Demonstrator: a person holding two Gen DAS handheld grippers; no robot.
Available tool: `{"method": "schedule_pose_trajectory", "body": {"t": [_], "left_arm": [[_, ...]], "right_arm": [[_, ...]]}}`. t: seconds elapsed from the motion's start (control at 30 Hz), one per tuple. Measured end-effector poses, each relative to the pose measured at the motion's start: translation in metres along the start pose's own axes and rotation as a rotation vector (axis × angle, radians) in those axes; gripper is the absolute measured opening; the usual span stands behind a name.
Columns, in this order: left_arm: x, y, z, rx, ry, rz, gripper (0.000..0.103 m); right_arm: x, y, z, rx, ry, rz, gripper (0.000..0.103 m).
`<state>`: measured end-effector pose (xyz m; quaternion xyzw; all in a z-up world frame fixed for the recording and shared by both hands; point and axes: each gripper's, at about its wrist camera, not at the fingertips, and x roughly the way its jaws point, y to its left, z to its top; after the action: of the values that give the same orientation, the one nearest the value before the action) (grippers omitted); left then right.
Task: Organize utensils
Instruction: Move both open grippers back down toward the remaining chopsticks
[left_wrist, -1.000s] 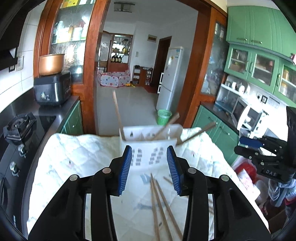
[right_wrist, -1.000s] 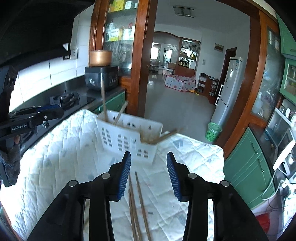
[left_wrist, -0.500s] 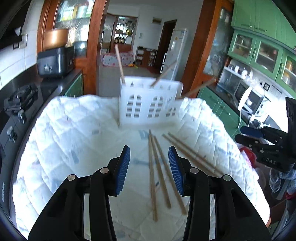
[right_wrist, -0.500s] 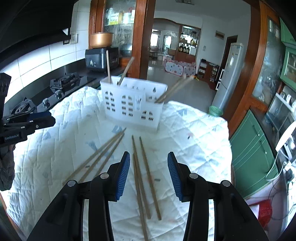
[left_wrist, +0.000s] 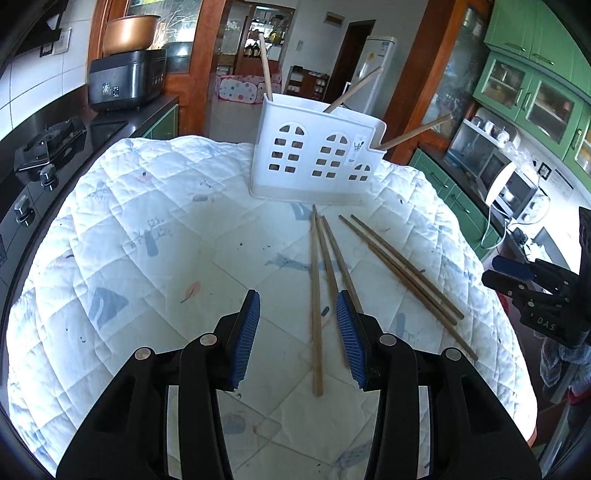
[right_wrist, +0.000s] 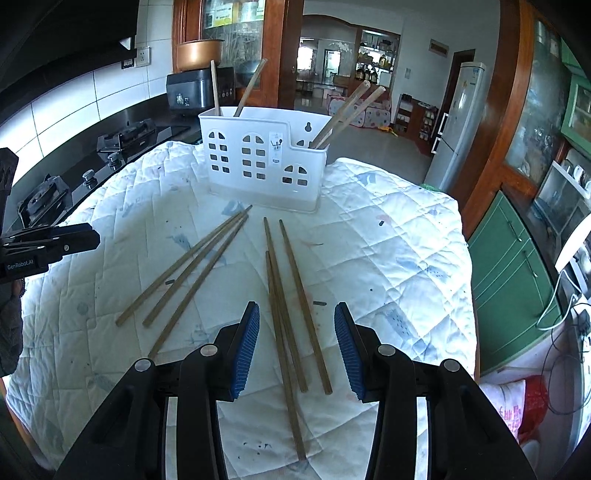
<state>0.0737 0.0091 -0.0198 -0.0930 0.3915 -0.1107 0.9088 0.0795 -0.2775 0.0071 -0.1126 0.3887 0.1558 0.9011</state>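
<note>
Left wrist view: left gripper (left_wrist: 298, 334) hangs released, empty, low centre; 6 loose chopsticks (left_wrist: 316, 295) lie on the quilted cloth (left_wrist: 147, 229) below the white holder (left_wrist: 314, 162) at upper centre. Right gripper (right_wrist: 296, 343) likewise spread wide over 3 chopsticks (right_wrist: 284, 302).

You get bright daylight in both views, mostly from the doorway (right_wrist: 343, 85) and rooms behind it. The white quilted cloth (left_wrist: 147, 229) blows out near its edges, glare strongest at your lower left. Your chopsticks (right_wrist: 288, 295) look sharp, with thin soft shadows. Heavy fisheye bending curves the cabinets (left_wrist: 535, 74) and tiled wall (right_wrist: 74, 107). Corners go black with vignetting. No motion blur; distant rooms look slightly hazy.
</note>
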Motion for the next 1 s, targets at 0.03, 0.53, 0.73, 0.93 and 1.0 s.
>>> {"method": "schedule_pose_trajectory", "body": {"t": [0.03, 0.53, 0.73, 0.93, 1.0], "left_arm": [[0.000, 0.000, -0.002, -0.003, 0.002, -0.001, 0.044], [0.008, -0.004, -0.019, -0.007, 0.047, -0.011, 0.044], [0.017, -0.009, -0.026, 0.012, 0.073, -0.013, 0.043], [0.029, -0.011, -0.030, 0.016, 0.098, -0.008, 0.041], [0.035, -0.011, -0.030, 0.017, 0.107, -0.001, 0.041]], "right_arm": [[0.000, 0.000, -0.001, 0.003, -0.001, 0.001, 0.041], [0.004, -0.015, -0.045, 0.062, 0.048, -0.001, 0.037], [0.013, -0.020, -0.062, 0.067, 0.075, -0.003, 0.031], [0.029, -0.026, -0.063, 0.075, 0.085, 0.000, 0.025], [0.036, -0.027, -0.061, 0.078, 0.089, 0.002, 0.023]]}}
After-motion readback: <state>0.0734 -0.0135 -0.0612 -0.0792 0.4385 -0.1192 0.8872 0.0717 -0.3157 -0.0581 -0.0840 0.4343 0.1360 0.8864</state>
